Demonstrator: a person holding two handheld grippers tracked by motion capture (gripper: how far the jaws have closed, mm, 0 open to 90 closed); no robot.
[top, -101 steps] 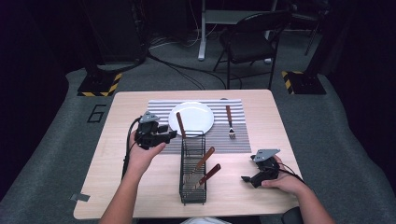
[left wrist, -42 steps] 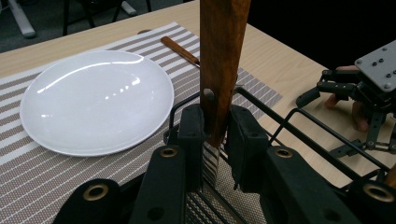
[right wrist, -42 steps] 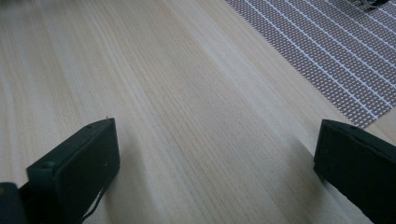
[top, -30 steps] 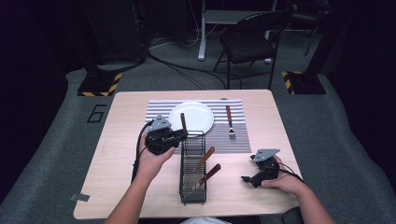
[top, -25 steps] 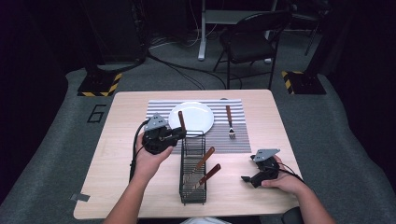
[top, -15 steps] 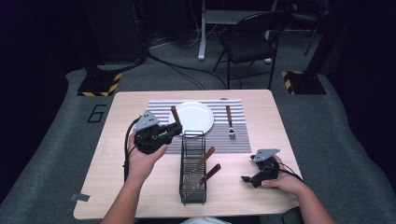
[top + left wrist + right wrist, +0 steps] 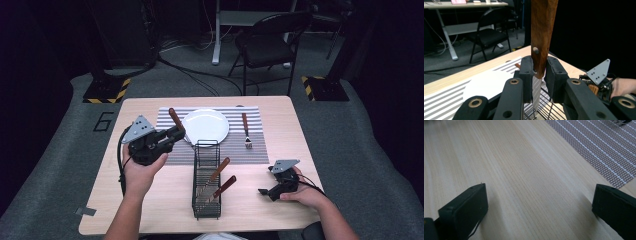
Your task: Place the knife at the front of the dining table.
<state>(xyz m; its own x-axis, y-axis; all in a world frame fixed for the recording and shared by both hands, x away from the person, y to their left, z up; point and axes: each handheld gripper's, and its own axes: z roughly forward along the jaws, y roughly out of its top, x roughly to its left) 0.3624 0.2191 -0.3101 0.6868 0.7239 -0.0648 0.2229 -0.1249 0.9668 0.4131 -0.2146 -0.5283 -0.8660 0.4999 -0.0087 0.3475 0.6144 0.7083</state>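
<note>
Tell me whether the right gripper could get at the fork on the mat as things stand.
Probably yes: the right gripper rests open on bare table, and nothing stands between it and the fork on the striped mat.

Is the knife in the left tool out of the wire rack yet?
Out. The left tool holds the knife by its handle, lifted beside the plate, left of the wire rack.

Black chair (image 7: 272,37) & desk legs (image 7: 216,47) behind table.

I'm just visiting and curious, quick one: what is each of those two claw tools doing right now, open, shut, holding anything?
Left gripper: shut on a wooden-handled knife, held above the table.
Right gripper: open, holding nothing, low over the table.
</note>
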